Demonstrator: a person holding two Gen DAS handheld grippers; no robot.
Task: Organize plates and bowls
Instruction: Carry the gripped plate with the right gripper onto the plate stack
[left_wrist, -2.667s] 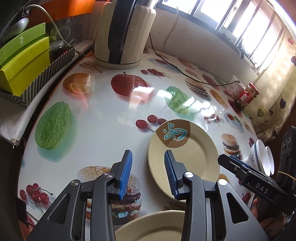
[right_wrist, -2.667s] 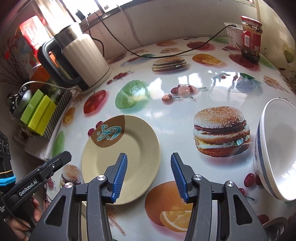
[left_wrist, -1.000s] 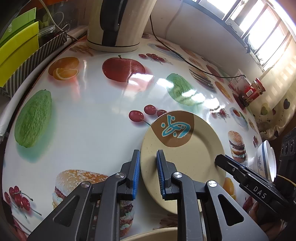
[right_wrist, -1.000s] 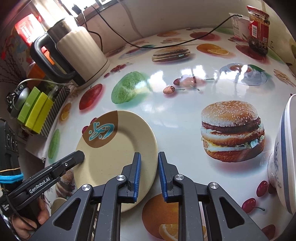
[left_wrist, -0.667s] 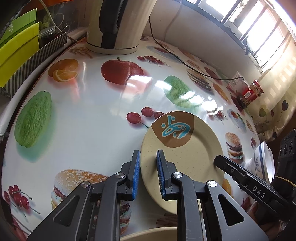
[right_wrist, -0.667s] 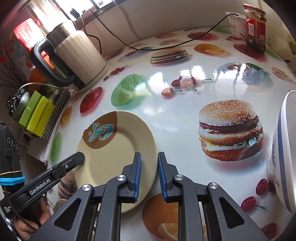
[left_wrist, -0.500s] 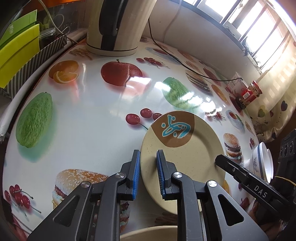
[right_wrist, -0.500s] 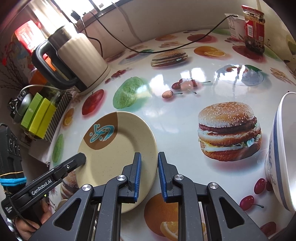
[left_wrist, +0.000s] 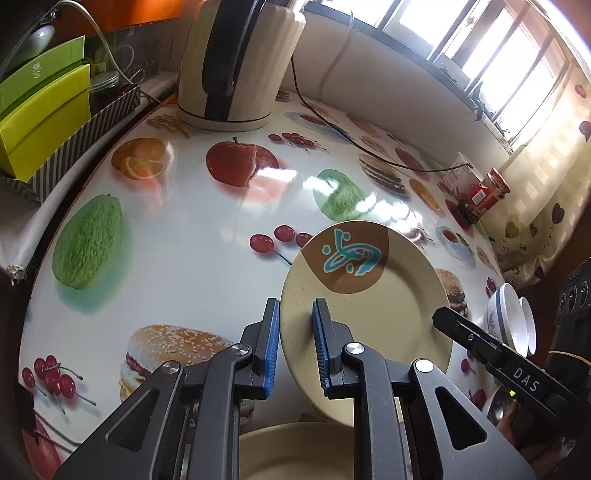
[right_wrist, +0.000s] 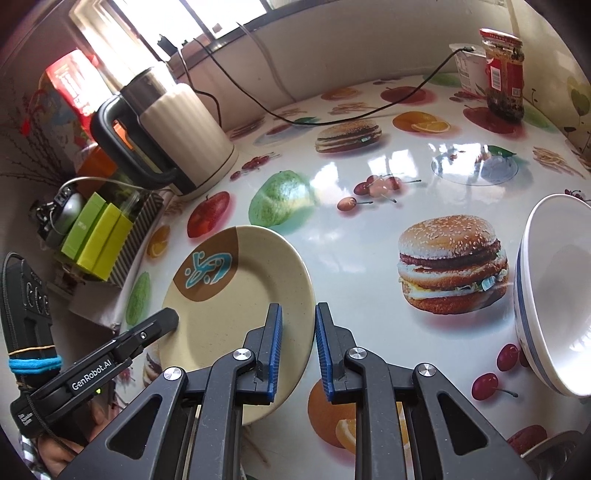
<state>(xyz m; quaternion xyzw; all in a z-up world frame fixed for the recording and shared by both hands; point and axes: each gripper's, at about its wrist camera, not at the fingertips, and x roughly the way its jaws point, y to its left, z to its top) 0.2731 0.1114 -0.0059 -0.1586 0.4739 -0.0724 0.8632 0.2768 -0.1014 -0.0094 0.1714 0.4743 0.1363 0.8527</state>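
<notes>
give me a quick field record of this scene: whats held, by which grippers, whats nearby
held item: beige plate with brown and blue motif
left gripper: shut on the plate's left rim
right gripper: shut on the plate's right rim
plate state: lifted, tilted off the table
second plate: below the left gripper, near edge
white bowls: stacked, right of the plate
kettle: far left, by the wall
jar: far right corner

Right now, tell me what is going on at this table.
A person holds a tool in each hand, and both are clamped on the same beige plate with the blue-and-brown emblem. The left tool pinches its left rim, the right tool its right rim. A second beige plate lies just below. White bowls with blue rims stand to the right on the fruit-printed tablecloth.
</notes>
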